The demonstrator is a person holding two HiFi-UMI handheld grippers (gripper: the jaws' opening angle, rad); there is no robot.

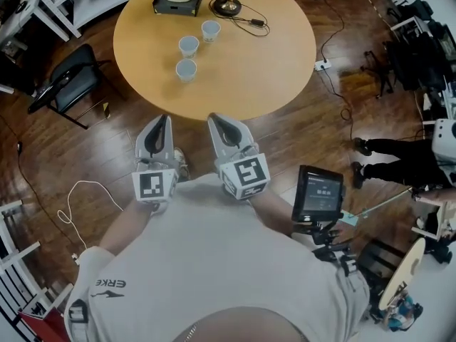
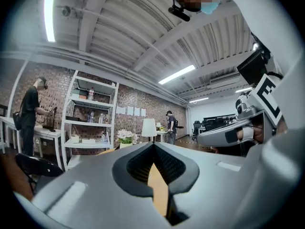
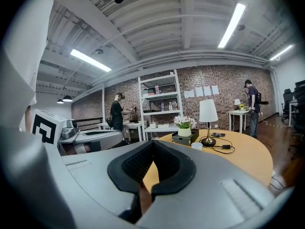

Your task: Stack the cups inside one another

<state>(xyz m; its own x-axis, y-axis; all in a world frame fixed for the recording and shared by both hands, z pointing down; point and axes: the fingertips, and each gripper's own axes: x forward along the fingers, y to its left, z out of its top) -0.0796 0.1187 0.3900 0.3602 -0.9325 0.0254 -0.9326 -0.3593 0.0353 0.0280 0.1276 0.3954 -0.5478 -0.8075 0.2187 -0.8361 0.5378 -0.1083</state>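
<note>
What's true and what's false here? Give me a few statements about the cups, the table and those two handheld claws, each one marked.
1. The three cups stand separately on the round table. True.
2. One cup already sits inside another. False: none is stacked yet.
3. The left gripper and the right gripper are both shut with nothing between their jaws. True.
4. The grippers are touching the cups. False: both are apart from the cups, back by the table's near edge.
5. The lamp stands on the floor. False: it stands on the table.
</note>
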